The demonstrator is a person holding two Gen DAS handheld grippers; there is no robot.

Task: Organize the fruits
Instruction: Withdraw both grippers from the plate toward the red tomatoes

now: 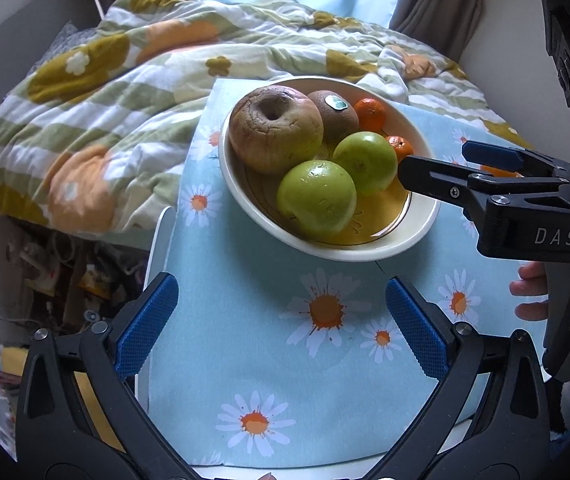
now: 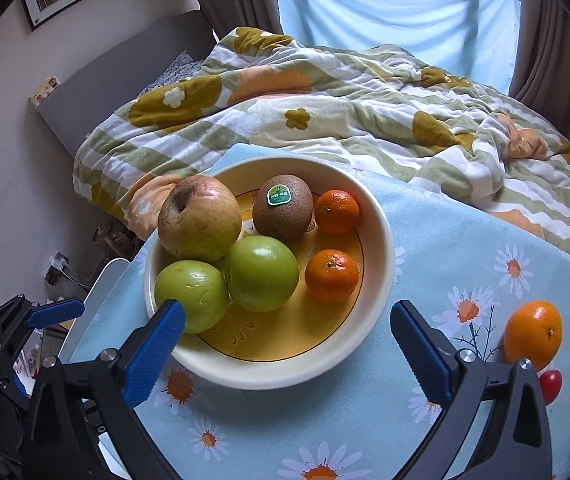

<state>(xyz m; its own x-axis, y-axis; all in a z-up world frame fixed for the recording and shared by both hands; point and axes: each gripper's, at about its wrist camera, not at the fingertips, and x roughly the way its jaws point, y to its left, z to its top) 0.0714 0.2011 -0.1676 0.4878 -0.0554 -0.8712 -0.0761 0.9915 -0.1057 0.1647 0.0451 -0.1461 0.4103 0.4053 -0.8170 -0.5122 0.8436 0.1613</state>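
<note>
A cream bowl (image 2: 385,248) with a yellow inside stands on the daisy cloth. It holds a wrinkled brown apple (image 2: 199,218), two green apples (image 2: 191,294) (image 2: 261,273), a kiwi (image 2: 283,207) with a sticker and two mandarins (image 2: 337,211) (image 2: 331,276). My right gripper (image 2: 287,330) is open and empty over the bowl's near rim; in the left wrist view it (image 1: 441,162) reaches in from the right. My left gripper (image 1: 281,320) is open and empty, low in front of the bowl (image 1: 365,250). An orange (image 2: 533,334) lies on the cloth right of the bowl.
Small red tomatoes (image 2: 550,386) lie at the right edge near the orange. The blue daisy cloth (image 1: 285,360) covers a small table. A bed with a flowered quilt (image 2: 325,112) lies right behind it. Clutter on the floor (image 1: 57,272) is to the left.
</note>
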